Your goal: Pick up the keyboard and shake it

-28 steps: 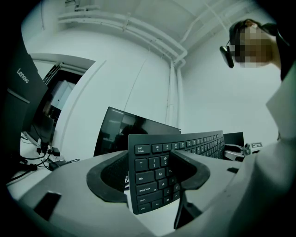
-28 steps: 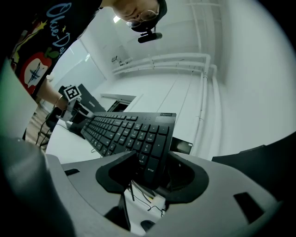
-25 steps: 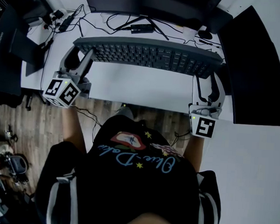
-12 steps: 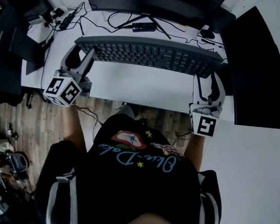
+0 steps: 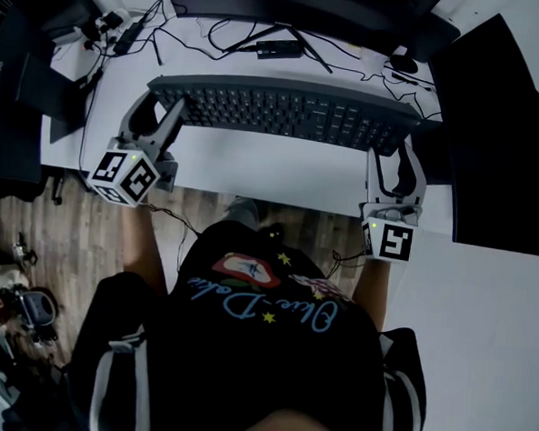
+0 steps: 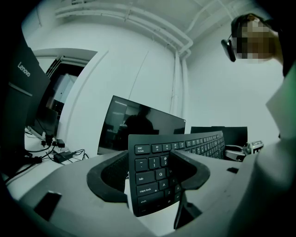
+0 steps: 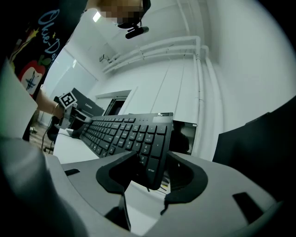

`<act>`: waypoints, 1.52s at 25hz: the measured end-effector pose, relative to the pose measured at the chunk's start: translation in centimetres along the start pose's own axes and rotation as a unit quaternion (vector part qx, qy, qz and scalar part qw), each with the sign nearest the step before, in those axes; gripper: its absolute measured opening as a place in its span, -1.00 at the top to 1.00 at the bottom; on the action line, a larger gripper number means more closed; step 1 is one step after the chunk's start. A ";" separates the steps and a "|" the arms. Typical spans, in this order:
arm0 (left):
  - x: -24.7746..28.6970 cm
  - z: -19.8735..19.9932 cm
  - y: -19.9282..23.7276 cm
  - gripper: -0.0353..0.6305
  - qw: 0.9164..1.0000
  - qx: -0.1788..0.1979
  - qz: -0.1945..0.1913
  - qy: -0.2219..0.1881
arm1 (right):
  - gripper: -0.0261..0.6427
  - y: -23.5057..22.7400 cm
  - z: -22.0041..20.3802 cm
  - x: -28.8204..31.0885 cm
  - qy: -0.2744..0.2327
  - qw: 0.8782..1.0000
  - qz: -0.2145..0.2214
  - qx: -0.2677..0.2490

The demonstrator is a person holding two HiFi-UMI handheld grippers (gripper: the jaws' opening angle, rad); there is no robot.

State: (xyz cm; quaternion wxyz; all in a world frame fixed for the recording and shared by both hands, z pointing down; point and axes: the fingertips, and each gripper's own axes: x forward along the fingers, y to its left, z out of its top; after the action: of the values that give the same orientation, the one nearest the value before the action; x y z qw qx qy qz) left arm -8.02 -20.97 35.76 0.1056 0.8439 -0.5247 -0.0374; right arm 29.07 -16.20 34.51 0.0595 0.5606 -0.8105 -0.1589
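Front: bare desk (image 5: pixel 272 169) strip left open below keyboard (image 5: pixel 285 111) | Back: blocked by monitor (image 5: pixel 292 2), cables (image 5: pixel 217 36) | Right: hemmed by black panel (image 5: pixel 493 133) | Left: crowded by Lenovo device (image 5: pixel 22 95)

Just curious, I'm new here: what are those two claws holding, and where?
The keyboard: left gripper clamps its esc-key end, right gripper its number-pad end.

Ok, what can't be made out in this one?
- The monitor: head view, the top edge cuts off all but its lower part.
- The keyboard ends: head view, covered by the jaws of the left gripper and right gripper.
- Keyboard underside: faces away in every view.
- Key legends: head view, too small to read.
- Middle of the desk front edge: head view, hidden by the person's torso.
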 end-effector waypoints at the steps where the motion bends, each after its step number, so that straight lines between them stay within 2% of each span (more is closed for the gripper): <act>1: 0.0 -0.4 0.1 0.11 1.000 -0.002 0.002 0.005 | 0.35 0.1 -0.4 0.0 0.005 1.000 0.001 0.006; 16: 0.0 -7.7 3.3 0.12 0.994 -0.034 0.021 0.100 | 0.38 3.3 -7.8 1.0 0.092 0.991 0.021 0.096; 24: 0.6 -11.5 5.1 0.12 0.987 -0.051 0.024 0.152 | 0.39 5.0 -11.6 1.4 0.138 0.981 0.023 0.131; 38: 1.8 -16.6 7.3 0.12 0.971 -0.068 0.021 0.229 | 0.40 7.3 -16.7 1.3 0.227 0.957 0.019 0.180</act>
State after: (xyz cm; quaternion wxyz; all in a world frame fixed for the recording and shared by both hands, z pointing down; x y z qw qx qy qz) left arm -10.75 -23.34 53.60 0.2811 0.8097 -0.5002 0.1231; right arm 26.67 -18.21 52.50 0.1428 0.5676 -0.8016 0.1220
